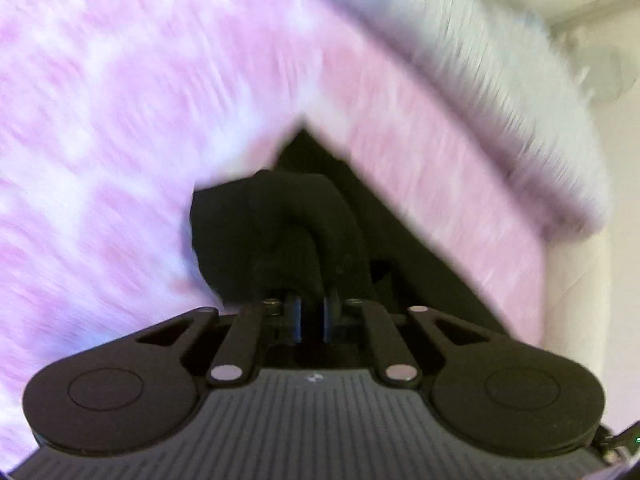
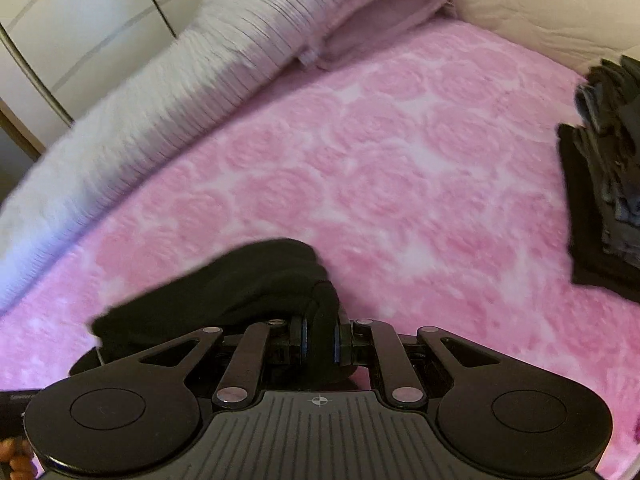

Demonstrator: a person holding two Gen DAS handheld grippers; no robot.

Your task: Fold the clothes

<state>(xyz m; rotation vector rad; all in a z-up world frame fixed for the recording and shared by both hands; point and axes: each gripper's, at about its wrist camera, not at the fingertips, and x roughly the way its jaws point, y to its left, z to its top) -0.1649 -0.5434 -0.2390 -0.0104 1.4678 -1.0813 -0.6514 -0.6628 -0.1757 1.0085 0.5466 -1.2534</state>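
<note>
A black garment (image 1: 280,220) hangs from my left gripper (image 1: 312,316), whose jaws are shut on a bunched fold of it, above the pink rose-patterned bedspread (image 1: 100,120). The left wrist view is motion-blurred. My right gripper (image 2: 320,344) is also shut on the black garment (image 2: 240,280), which trails to the left over the pink bedspread (image 2: 380,160). A stack of folded dark clothes (image 2: 604,184) lies on the bed at the right edge of the right wrist view.
A long white ribbed pillow (image 2: 160,88) lies along the bed's far-left side, with a folded pink blanket (image 2: 380,20) beside it. A cream headboard (image 2: 540,4) stands at the back right. White wardrobe doors (image 2: 72,20) are at the upper left.
</note>
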